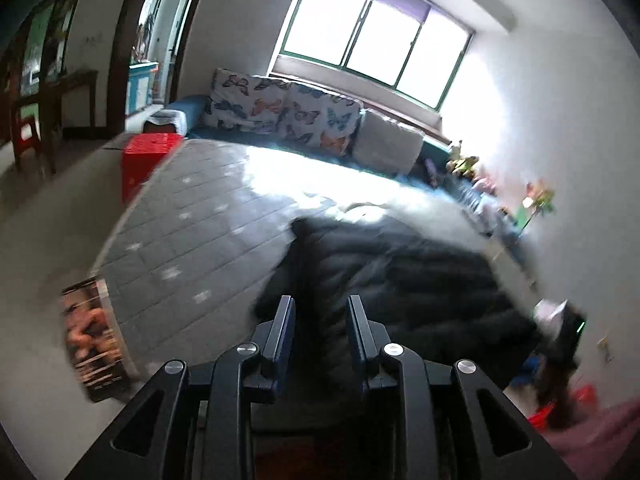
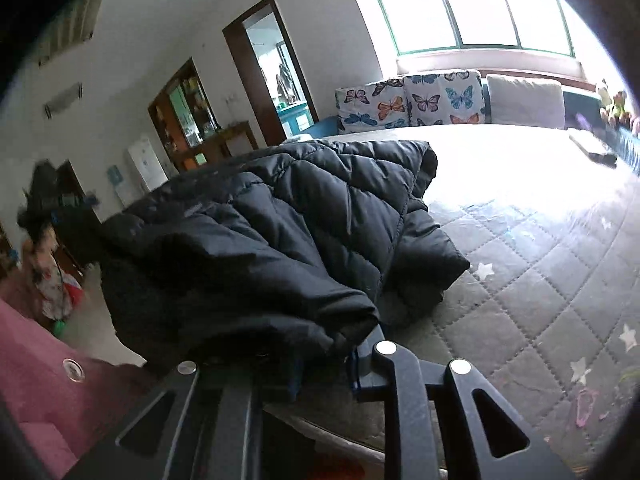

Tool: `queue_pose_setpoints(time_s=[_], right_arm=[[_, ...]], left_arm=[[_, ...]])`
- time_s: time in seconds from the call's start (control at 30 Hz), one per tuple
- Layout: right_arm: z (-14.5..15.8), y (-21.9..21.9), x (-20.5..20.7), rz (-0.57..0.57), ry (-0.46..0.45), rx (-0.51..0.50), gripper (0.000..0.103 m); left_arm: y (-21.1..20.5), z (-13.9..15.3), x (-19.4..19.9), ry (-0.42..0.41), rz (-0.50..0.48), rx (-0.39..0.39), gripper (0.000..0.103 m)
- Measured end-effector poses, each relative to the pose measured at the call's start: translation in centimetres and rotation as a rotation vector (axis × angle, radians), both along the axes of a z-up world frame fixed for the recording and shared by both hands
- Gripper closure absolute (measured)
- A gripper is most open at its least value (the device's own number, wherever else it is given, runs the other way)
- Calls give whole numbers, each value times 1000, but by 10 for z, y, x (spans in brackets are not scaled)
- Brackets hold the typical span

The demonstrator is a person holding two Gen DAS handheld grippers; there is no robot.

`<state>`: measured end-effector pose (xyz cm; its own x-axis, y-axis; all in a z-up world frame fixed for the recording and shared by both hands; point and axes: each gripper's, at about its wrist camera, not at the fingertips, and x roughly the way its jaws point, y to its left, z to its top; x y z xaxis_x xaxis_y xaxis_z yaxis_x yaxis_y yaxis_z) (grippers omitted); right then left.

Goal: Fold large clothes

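A black quilted puffer jacket [image 1: 404, 280] lies bunched on a grey quilted mattress [image 1: 192, 208]. My left gripper [image 1: 320, 312] is open and empty, its fingers just short of the jacket's near edge. In the right wrist view the jacket [image 2: 280, 216] is lifted in a heap close to the camera. My right gripper [image 2: 324, 356] is shut on a fold of the jacket's hem, which drapes over and hides the fingertips. The mattress [image 2: 540, 264] with star prints spreads to the right.
Butterfly-print cushions [image 1: 280, 108] and a grey cushion [image 1: 388, 140] line the back under a bright window [image 1: 376, 36]. A red box [image 1: 144, 164] stands at the mattress's left corner. A doorway [image 2: 276, 72], a wooden cabinet [image 2: 188, 116] and pink fabric [image 2: 36, 368] are at left.
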<state>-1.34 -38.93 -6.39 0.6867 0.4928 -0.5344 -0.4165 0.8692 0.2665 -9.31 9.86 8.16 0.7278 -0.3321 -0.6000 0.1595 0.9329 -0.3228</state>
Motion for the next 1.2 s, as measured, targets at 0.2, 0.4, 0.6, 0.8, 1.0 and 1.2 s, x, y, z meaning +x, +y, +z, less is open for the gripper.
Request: queue_pose_setpoints(time_s=[0.2, 0.4, 0.6, 0.8, 1.0, 1.2], right_arm=[[-2, 12, -11, -18, -45, -117, 81], [-3, 15, -20, -29, -62, -149, 79], [9, 16, -26, -46, -82, -193, 69], [33, -3, -53, -104, -42, -214, 64], [88, -3, -66, -173, -51, -286, 63], [121, 48, -7, -100, -35, -317, 58]], left_arm=[[-91, -6, 72, 41, -113, -69, 74], [-166, -50, 147, 121, -146, 32, 74], [-188, -107, 171, 159, -176, 129, 75], [-186, -129, 172, 159, -197, 100, 75], [-178, -131, 159, 132, -228, 108, 75], [-167, -129, 158, 125, -240, 58, 75]])
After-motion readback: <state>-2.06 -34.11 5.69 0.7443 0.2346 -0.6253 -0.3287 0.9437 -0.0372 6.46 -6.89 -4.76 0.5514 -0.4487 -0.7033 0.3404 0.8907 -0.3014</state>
